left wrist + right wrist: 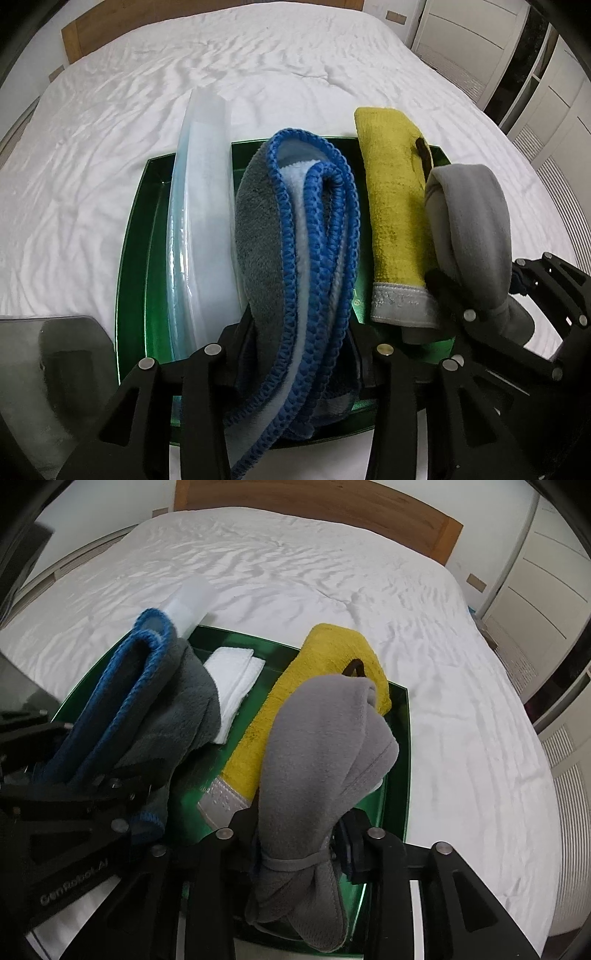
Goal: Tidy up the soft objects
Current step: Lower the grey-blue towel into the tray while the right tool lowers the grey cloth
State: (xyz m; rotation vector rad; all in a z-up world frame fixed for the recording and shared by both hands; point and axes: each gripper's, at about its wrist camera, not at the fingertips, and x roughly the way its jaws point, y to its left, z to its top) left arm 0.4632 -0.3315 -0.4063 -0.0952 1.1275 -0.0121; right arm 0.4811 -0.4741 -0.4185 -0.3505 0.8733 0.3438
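Your right wrist view is showing a folded white cloth (236,686) in the green tray (400,746), hidden from your left view behind the blue-edged grey towel (295,236). "GenRobot.AI" is reading on the left gripper (299,354) body. Its 2 fingers are closing partway around that towel; your right gripper (295,834) is likewise clasping the grey pouch (325,731), beside the yellow cloth (395,206).

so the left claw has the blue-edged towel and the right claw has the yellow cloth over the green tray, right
Not quite. The right claw has the grey fleece cloth, not the yellow cloth, which lies in the green tray; the right wrist view shows it. The left claw does have the blue-edged towel.
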